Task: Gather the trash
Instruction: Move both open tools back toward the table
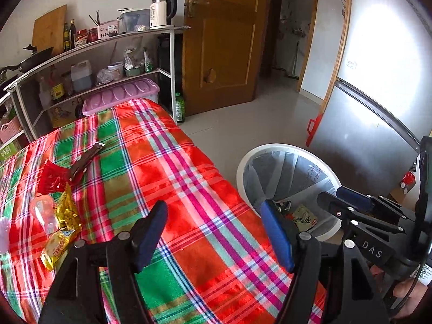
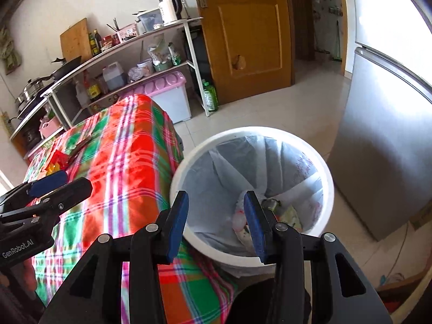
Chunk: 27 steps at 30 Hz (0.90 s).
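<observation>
The left gripper [image 1: 213, 232] is hanging over the near end of the plaid-covered table [image 1: 189, 178], its blue-padded jaws standing apart with nothing between them. The right gripper [image 2: 216, 224] is hovering above the near rim of the white trash bin [image 2: 330, 189], jaws likewise spread and empty; its body is showing the letters "DAS" in the left wrist view, while the left one's body is reading "GenRobot.AI" in the right wrist view.

The bin, standing on the floor just beside the table's right edge, is lined with a pale translucent bag [image 2: 229, 162]. At its bottom several discarded wrappers [image 2: 286, 213] are lying, one of them a tan packet [image 1: 305, 217] with dark printed characters too small to read.

On the table's left part, the remaining trash is waiting in a loose cluster. Nearest is a yellow snack packet [image 1: 58, 245] with blue and red lettering that cannot be made out, its long axis running from the near table edge toward the table's middle. Touching it, farther in, is a crinkled gold wrapper [image 1: 67, 210], and just left of that a clear plastic bottle [image 1: 44, 213] is lying on its side, pointing roughly along the table's length. Beyond them a red packet [image 1: 52, 178] is lying flat, with a dark narrow wrapper [image 1: 86, 159] slanting away from it toward the table's far end.

Behind the table's far end a pink-lidded storage box [image 1: 121, 95] is sitting, then a shelf unit [image 1: 94, 46] bearing a white kettle [image 1: 162, 10].
</observation>
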### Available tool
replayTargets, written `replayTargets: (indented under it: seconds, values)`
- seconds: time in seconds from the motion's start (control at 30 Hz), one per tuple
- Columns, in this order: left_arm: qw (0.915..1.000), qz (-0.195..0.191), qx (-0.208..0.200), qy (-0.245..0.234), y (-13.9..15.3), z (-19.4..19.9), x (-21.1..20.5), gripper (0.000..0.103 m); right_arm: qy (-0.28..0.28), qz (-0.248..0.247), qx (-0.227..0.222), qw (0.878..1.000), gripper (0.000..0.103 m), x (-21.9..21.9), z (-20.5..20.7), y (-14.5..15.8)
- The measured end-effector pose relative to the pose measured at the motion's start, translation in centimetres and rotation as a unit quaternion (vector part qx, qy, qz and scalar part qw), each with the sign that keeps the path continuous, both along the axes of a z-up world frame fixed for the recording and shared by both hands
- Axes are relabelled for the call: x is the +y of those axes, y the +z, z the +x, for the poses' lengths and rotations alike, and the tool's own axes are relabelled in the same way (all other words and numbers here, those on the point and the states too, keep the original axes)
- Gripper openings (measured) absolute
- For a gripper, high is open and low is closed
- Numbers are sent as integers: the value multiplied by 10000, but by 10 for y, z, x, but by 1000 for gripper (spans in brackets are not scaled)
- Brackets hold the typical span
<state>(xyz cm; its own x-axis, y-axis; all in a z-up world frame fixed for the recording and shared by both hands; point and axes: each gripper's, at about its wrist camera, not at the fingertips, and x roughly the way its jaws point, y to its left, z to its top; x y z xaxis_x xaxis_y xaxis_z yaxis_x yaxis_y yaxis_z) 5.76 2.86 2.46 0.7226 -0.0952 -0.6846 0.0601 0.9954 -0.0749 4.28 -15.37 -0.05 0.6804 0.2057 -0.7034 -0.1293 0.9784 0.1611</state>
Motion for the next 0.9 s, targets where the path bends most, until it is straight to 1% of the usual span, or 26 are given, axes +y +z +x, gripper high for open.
replayTargets:
  seconds: [0.3,0.5,0.53,0.6,0.63,0.73,0.8,0.9]
  values:
    - [9989,-110,-106,443,4,-25,44,73,384,83,-116,9992,44,37,-6,8]
    - [9963,-133,-165,838,5,-44,83,73,760,146,-227,9967,44,71,-9,15]
    - [9954,-144,-167,934,5,-47,91,73,858,147,-233,9959,45,79,-9,15]
    - [9936,-136,-171,1112,4,-53,109,75,1010,137,-231,9945,54,93,-10,15]
    - [9924,-119,-161,1210,3,-57,118,76,1083,153,-224,9938,55,101,-10,15]
    - [9883,-39,-122,1518,-1,-67,145,79,1316,183,-175,9910,56,123,-9,13]
    - [9854,-55,-85,1701,-5,-73,163,79,1445,147,-125,9893,56,137,-9,10]
    - [9794,-34,-29,2020,-11,-83,189,79,1652,168,-31,9861,56,159,-8,6]
